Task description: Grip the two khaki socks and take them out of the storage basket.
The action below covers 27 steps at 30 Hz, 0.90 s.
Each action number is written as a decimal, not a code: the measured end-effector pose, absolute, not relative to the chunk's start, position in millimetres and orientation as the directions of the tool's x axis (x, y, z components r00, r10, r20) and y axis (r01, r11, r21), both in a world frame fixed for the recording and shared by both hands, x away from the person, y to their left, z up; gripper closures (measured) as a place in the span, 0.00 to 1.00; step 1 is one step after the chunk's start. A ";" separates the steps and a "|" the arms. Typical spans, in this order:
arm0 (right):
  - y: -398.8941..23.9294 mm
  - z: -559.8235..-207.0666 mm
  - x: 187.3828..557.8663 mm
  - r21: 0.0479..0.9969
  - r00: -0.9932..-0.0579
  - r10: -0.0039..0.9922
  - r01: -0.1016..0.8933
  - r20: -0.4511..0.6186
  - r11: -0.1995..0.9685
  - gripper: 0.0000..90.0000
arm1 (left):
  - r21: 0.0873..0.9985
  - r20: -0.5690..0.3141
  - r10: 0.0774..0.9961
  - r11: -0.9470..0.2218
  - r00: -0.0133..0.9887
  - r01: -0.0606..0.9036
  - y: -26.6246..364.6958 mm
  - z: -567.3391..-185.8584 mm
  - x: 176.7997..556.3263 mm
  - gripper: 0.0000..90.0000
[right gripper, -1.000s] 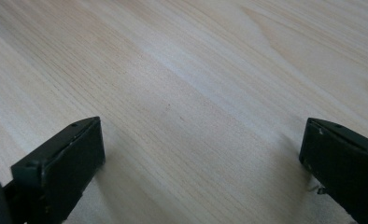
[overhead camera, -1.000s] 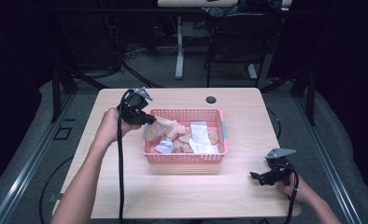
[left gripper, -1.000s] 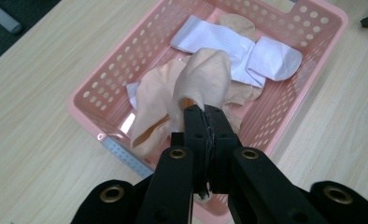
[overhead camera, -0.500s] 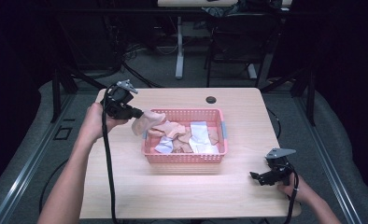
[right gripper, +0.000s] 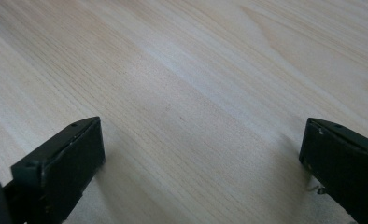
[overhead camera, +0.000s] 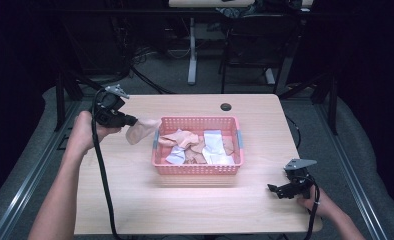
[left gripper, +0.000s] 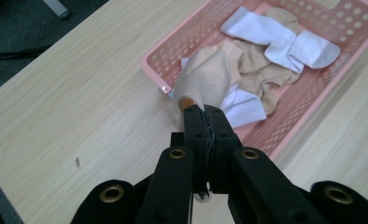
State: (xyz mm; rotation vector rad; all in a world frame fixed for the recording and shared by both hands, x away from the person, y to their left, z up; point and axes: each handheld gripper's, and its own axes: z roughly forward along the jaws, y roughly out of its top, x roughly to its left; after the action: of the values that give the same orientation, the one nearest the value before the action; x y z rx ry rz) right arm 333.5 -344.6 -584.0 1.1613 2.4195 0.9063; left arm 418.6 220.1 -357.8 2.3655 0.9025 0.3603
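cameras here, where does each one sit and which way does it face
High view: above the person's side, looking forward and down on the table; both forearms, left gripper and right gripper show.
Left gripper view: rides the left gripper, looking along its shut fingers at a beige sock and the pink basket.
Right gripper view: rides the right gripper, facing bare tabletop between open fingers.
Shared: high and left gripper views both show sock and basket.

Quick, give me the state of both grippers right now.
Left gripper: shut on a beige sock, held clear of the basket.
Right gripper: open, holding nothing.
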 end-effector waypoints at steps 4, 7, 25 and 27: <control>-344.6 -583.9 333.3 0.657 -0.623 0.782 0.589 -0.002 0.471 0.00 | 0.601 0.045 0.698 -0.590 0.714 0.539 232.5 -359.1 417.5 0.99; -344.6 -583.9 333.3 0.657 -0.623 0.782 0.589 -0.002 0.471 0.00 | 0.597 0.044 0.710 -0.582 0.703 0.552 240.9 -360.0 416.5 0.99; -344.6 -583.9 333.3 0.657 -0.623 0.782 0.589 -0.002 0.471 0.00 | 0.566 -0.004 0.798 -0.495 0.602 0.660 289.5 -386.7 417.4 0.98; -344.6 -583.9 333.3 0.657 -0.623 0.782 0.589 -0.002 0.471 0.00 | 0.563 -0.007 0.803 -0.490 0.596 0.666 291.4 -388.8 417.5 0.98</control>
State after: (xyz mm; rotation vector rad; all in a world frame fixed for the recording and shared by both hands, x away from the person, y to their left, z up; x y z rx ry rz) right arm 333.3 -344.6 -583.9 1.1651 2.4201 0.9047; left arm 417.5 291.4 -388.8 2.3061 1.1625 0.3499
